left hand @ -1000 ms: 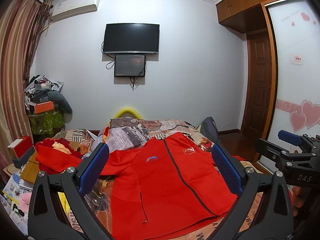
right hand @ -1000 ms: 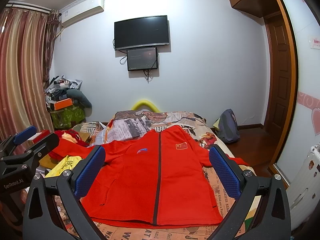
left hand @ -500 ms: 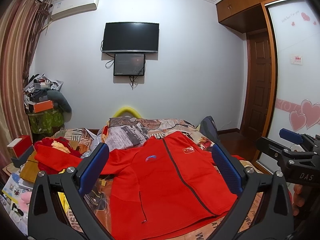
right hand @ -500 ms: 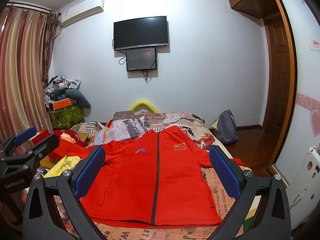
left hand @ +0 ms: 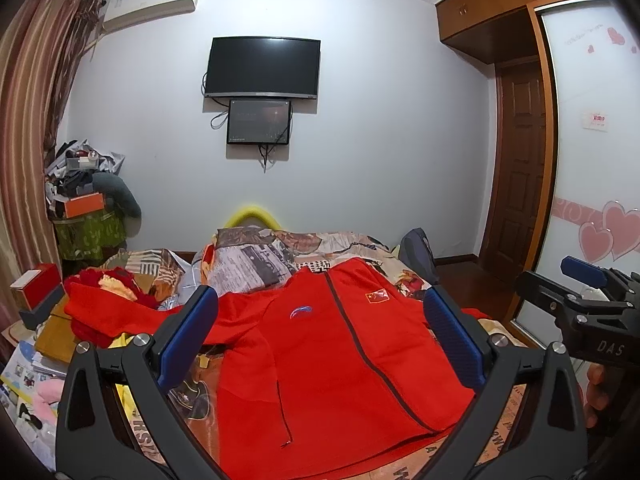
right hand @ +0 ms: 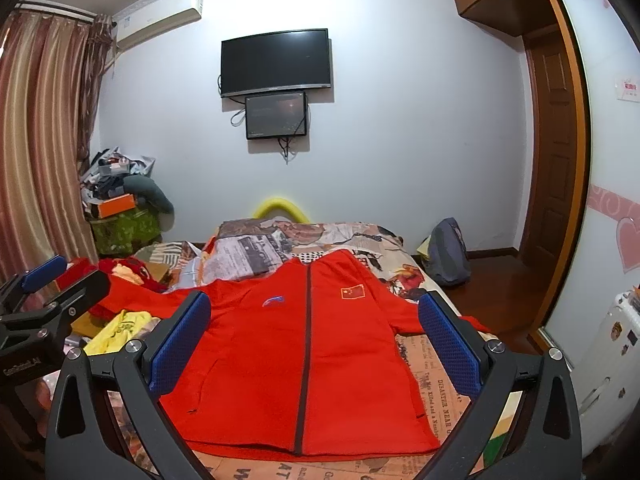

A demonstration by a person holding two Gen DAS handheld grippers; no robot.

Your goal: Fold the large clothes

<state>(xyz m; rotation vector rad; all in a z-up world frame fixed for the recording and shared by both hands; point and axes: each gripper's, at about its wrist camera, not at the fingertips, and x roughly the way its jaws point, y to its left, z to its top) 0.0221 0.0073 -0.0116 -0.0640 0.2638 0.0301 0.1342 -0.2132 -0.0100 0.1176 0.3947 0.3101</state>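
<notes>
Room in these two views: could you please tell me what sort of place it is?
Most likely a home bedroom: a bed with a red jacket laid flat on it, a television on the wall, and a built-in wardrobe.

left wrist: bed foot, facing TV [left hand: 262,67] | right wrist: same

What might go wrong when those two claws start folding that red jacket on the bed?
The red jacket has one sleeve stretching into a clothes pile, so folding might drag those along. The far sleeve hangs near the bed's edge and may slip off. Both claws, left and right, are open and apart from the fabric.
</notes>
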